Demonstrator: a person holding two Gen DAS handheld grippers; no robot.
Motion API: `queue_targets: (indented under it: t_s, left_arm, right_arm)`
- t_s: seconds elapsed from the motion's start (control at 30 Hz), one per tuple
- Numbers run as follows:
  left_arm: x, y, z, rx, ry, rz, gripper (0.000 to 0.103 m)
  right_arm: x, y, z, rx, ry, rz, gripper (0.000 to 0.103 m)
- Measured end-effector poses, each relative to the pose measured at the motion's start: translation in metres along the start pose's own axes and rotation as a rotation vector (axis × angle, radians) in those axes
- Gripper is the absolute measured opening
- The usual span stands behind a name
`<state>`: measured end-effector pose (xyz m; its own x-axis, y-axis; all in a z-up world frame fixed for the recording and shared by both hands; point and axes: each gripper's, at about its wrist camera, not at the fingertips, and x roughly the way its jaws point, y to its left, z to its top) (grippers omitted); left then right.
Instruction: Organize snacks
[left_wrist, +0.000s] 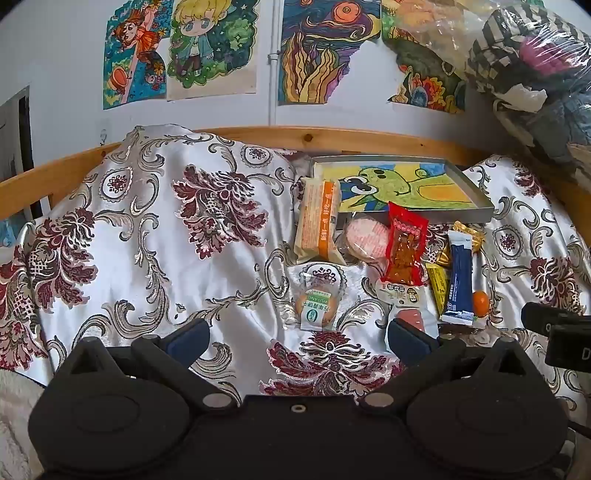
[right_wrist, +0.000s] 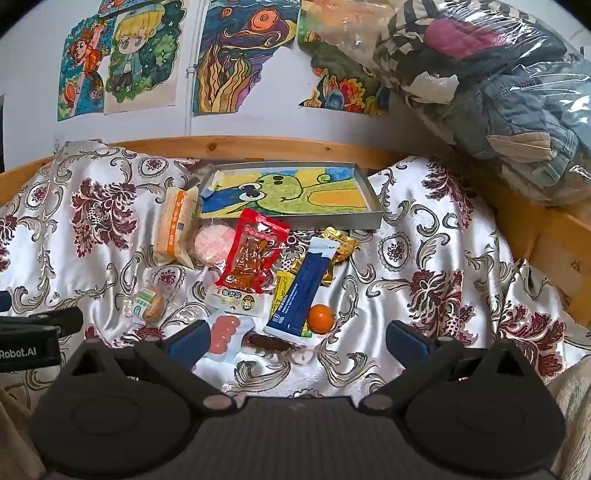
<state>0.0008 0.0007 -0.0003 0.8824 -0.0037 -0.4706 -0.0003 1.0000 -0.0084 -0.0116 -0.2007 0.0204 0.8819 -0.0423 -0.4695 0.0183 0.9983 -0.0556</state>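
Several snacks lie loose on a patterned satin cloth (left_wrist: 155, 221) in front of a grey tray (left_wrist: 476, 212) lined with a cartoon drawing. Among them are an orange-striped cake pack (left_wrist: 319, 221), a red jerky pack (left_wrist: 404, 243), a blue stick sachet (left_wrist: 460, 280), a round biscuit in clear wrap (left_wrist: 316, 306) and a small orange ball (left_wrist: 481, 303). My left gripper (left_wrist: 299, 338) is open just short of the biscuit. My right gripper (right_wrist: 297, 338) is open near the blue sachet (right_wrist: 303, 291), the orange ball (right_wrist: 320, 318) and a pink sausage pack (right_wrist: 223, 334). The tray (right_wrist: 369, 199) holds no snacks.
A wooden bed rail (left_wrist: 332, 138) runs behind the cloth, with drawings taped to the wall above. A clear bag of clothes (right_wrist: 498, 92) is piled at the right. Part of the other gripper shows at each view's edge (left_wrist: 561, 332).
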Motion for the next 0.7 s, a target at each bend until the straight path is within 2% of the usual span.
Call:
queue_targets:
  t_s: [0.7]
  left_arm:
    - [0.0012,0.0000,-0.0025,0.000,0.004,0.004,0.102]
  right_arm:
    - [0.0004,0.0008,-0.0006,-0.008,0.006,-0.005,0.103]
